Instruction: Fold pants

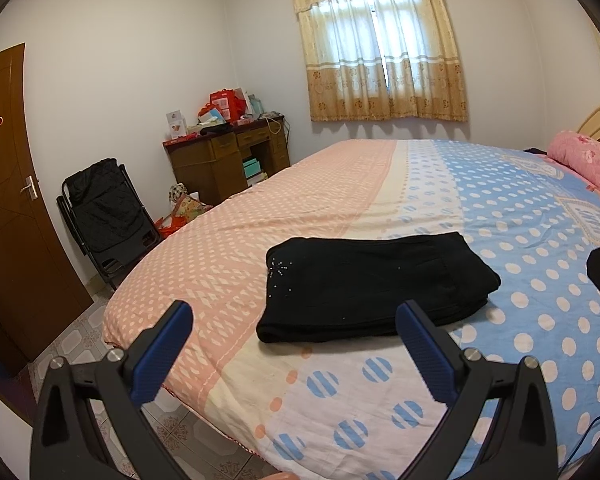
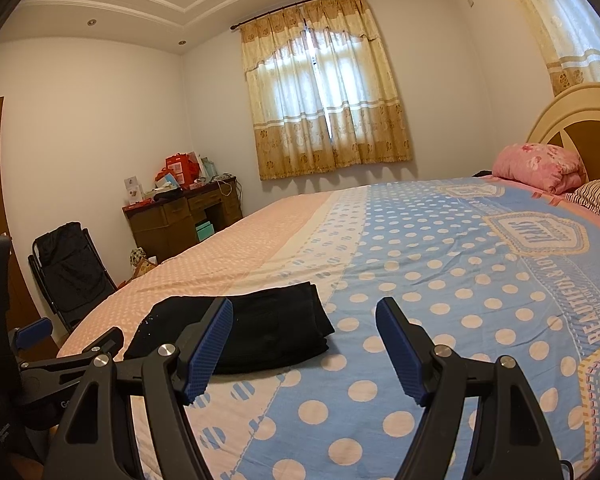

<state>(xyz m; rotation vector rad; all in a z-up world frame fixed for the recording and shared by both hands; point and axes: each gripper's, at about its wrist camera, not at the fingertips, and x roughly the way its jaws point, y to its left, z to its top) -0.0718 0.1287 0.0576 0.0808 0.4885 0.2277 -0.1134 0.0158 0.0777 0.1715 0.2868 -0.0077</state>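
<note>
Black pants (image 1: 374,284) lie folded into a compact stack near the foot-side edge of the bed (image 1: 340,184), the job apparently done, as the left gripper (image 1: 296,356) and right gripper (image 2: 304,350) hang just short of it, each with jaws spread wide and nothing between them. From the left gripper the pants sit at 12 o'clock; from the right, at 11. A dotted pink-and-blue quilt (image 2: 440,280) covers the bed, with a cluttered wooden desk (image 1: 224,156) and curtained window (image 1: 380,48) beyond.

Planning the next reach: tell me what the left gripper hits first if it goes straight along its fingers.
Probably the folded black pants: they lie on the bedspread just beyond the open left gripper, near its line. Depth is unclear, so it might meet the bedspread first.
</note>
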